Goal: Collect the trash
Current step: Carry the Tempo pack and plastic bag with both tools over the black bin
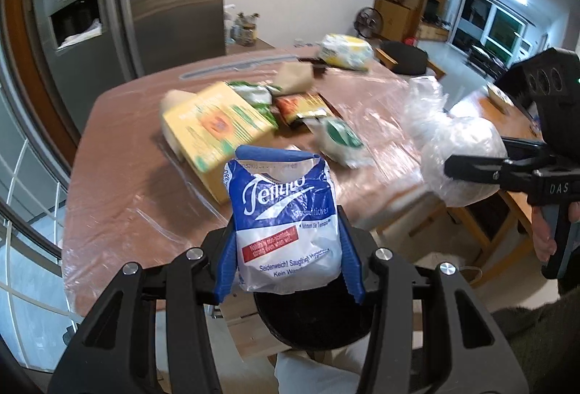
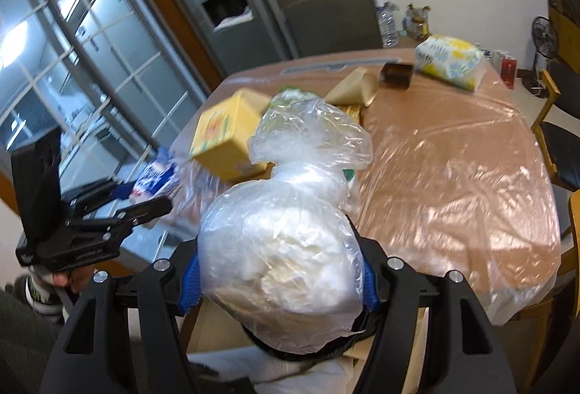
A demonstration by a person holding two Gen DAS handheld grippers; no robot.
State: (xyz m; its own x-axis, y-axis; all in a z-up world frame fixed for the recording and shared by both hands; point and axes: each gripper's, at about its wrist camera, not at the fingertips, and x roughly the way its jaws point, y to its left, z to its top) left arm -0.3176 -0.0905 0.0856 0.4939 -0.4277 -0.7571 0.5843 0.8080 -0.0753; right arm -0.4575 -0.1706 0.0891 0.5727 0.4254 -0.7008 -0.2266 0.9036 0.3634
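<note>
The left gripper (image 1: 288, 238) was clamped on a blue tissue pack (image 1: 284, 223), held above the table's (image 1: 119, 176) near edge. The right gripper (image 2: 281, 280) squeezed a clear plastic bag (image 2: 286, 249) stuffed with white waste, jaws about half apart. Beyond lay a yellow carton (image 1: 214, 129), wrappers (image 1: 301, 107) and a yellow tissue packet (image 2: 449, 60).

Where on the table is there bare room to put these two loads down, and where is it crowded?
Free: the wide right half of the plastic-covered table, from the clear bag to the far flowered pack. Also the near-left corner, before the yellow box. Crowded: the centre-left cluster of wrappers behind that box.
</note>
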